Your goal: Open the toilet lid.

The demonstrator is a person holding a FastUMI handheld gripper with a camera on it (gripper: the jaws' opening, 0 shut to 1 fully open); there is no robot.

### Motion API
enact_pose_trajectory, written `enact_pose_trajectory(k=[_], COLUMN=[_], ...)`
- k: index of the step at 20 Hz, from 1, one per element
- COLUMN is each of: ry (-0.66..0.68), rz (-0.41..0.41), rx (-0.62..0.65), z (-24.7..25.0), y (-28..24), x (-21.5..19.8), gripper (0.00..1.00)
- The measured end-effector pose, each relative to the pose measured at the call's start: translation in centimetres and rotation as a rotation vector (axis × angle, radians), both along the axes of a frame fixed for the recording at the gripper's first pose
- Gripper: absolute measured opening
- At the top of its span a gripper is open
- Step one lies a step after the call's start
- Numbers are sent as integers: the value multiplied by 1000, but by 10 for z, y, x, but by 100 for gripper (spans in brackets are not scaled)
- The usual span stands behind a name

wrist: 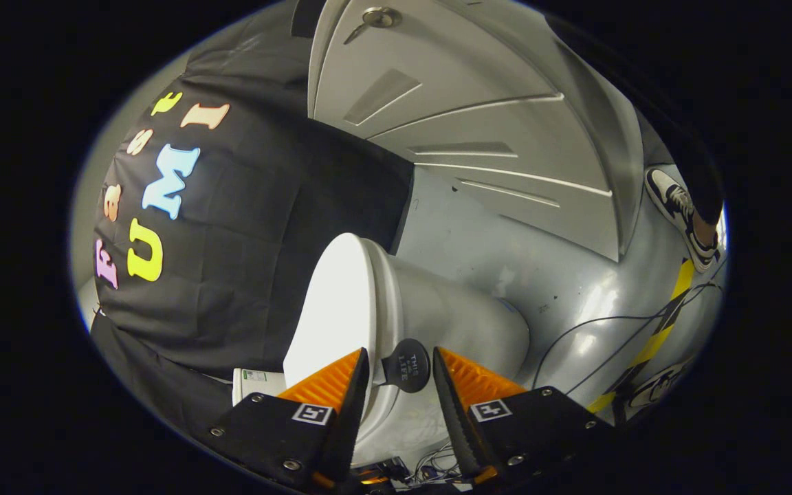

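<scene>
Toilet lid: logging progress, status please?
Gripper open, round lift tab between its fingers, not clamped. Toilet lid partly raised off the bowl. Nothing in the way.

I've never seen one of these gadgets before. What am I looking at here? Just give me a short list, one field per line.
scene: a booth with a white toilet, grey floor and a white door
toilet lid: white, with a round black lift tab at its edge
gripper: fingers apart, the tab between them, not clamped
floor items: black cables, yellow-black tape
person: a shoe beyond the toilet
</scene>
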State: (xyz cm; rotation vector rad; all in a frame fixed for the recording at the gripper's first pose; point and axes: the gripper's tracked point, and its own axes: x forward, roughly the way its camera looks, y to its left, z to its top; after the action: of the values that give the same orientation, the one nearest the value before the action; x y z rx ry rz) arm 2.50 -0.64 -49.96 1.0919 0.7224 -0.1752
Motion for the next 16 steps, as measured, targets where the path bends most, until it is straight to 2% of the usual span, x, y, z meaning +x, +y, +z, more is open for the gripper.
enact_pose_trajectory(k=[5, 6, 9, 10, 16], ry=[-16, -16, -6, -3, 6], rz=[-34, -37, -31, -30, -2], rx=[59, 63, 48, 49, -4], z=[-5, -7, -11, -9, -6], y=[-3, -4, -6, -6, -7], x=[0, 0, -2, -2, -2], gripper=[41, 34, 21, 13, 6])
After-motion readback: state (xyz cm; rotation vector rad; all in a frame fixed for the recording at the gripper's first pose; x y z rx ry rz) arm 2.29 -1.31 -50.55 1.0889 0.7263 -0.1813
